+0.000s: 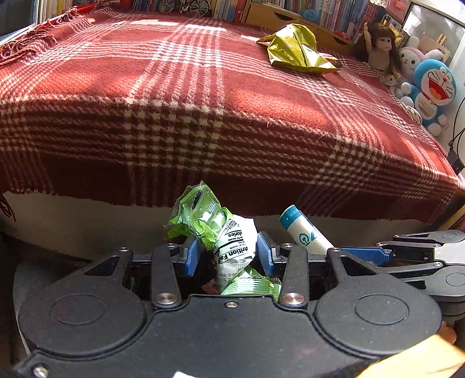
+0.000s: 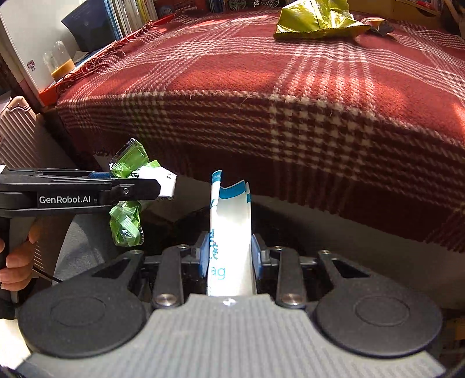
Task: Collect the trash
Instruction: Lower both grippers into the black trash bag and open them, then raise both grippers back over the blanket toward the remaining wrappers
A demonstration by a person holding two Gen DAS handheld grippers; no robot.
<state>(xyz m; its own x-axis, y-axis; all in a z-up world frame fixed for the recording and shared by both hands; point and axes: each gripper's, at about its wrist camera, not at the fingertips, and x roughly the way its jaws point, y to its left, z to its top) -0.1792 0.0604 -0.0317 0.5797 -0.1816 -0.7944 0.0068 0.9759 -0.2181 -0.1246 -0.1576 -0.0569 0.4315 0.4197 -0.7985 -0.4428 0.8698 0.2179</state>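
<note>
My left gripper (image 1: 229, 256) is shut on a crumpled green and white wrapper (image 1: 223, 232). From the right wrist view the same wrapper (image 2: 130, 171) sticks out of the left gripper (image 2: 136, 186) at the left, which a hand holds. My right gripper (image 2: 229, 256) is shut on a folded white and blue packet (image 2: 229, 229); that packet (image 1: 305, 232) also shows at the right of the left wrist view, beside the right gripper (image 1: 360, 253). Both grippers hover in front of the table edge, over a dark round opening. A gold-green snack bag (image 1: 296, 49) lies on the far right of the red plaid cloth (image 1: 174, 87).
A doll (image 1: 377, 52) and plush toys (image 1: 430, 90) sit at the cloth's right edge. Bookshelves (image 1: 319, 14) stand behind the table. A pink suitcase (image 2: 14, 136) and a bottle with orange liquid (image 2: 59, 61) are at the left. A small dark wrapper (image 2: 380, 24) lies by the snack bag.
</note>
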